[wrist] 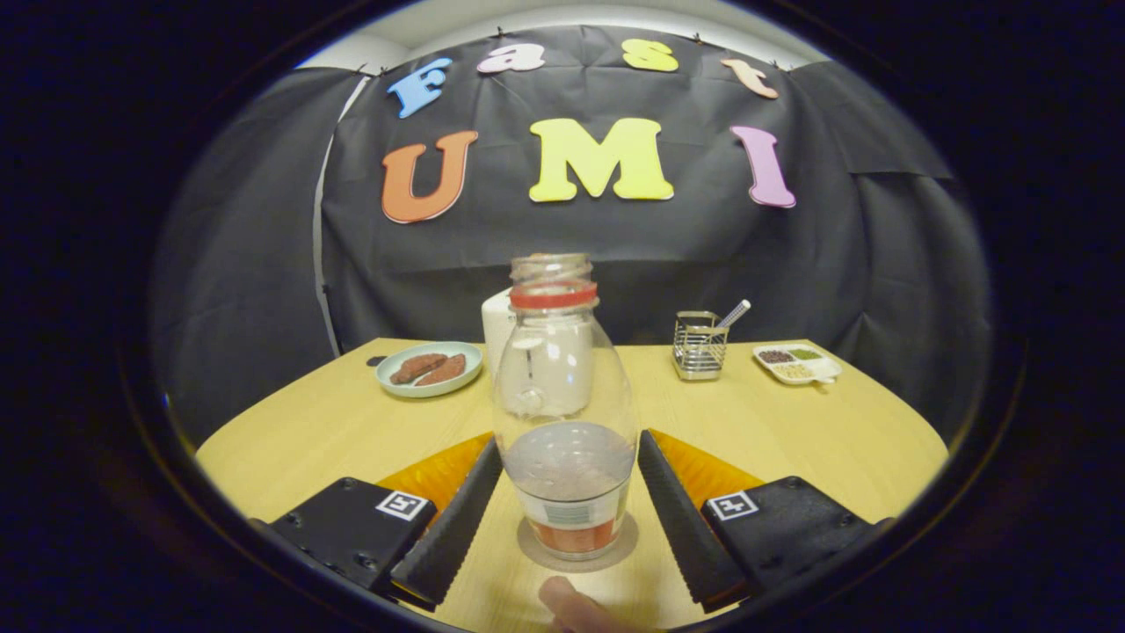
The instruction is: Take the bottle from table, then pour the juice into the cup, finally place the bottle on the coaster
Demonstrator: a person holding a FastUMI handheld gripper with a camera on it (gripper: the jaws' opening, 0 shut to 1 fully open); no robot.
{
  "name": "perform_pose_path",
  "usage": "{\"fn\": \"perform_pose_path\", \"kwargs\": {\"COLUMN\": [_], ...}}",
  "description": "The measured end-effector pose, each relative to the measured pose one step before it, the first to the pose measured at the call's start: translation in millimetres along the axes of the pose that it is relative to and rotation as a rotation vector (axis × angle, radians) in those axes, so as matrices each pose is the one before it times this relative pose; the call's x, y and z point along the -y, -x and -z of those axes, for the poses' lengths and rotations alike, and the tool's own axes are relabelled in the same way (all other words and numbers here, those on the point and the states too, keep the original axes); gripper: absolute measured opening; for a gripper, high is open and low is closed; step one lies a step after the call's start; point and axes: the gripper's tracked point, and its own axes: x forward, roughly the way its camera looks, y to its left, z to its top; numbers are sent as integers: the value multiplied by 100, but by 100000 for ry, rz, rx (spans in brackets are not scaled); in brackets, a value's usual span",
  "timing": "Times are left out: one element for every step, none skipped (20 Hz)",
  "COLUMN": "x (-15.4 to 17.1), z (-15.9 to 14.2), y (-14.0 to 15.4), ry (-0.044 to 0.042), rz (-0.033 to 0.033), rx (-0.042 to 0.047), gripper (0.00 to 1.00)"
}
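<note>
A clear plastic bottle (563, 413) with a red neck ring stands upright on a round coaster (615, 549) on the wooden surface (308, 431), between the gripper (567, 519) fingers, spread apart and clear of its sides.

My camera rides on my tool (562, 510), low over the bench (791, 431), looking forward along its two fingers toward the booth's back wall; the bottle (564, 413) stands very close.
</note>
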Motion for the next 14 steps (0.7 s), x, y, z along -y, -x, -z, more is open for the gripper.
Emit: {"fn": "perform_pose_path", "kwargs": {"x": [-18,-16,200,120,-140,-217,-173,-98,93,171,-155,-106,-12,126], "z": [-475,-502,-646,-635,-554,-543,-503,-656,-656,-764,-591,-663,-483,-792], "y": [440,364,490,480,505,533,641,633,629,622,733,788,720,917], "ry": [1164,1233,1726,1094,752,485,734,1534,1578,365,11,-163,-187,160], "rz": [408,619,1454,1150,327,-126,-11,213,1158,1103,266,192,-81,586], "rx": [1261,1229,1799,1678,1415,951,999,1039,1296,1659,1123,638,531,650], "gripper": [100,100,100,100,100,100,100,100,100,100,100,100,100,100]}}
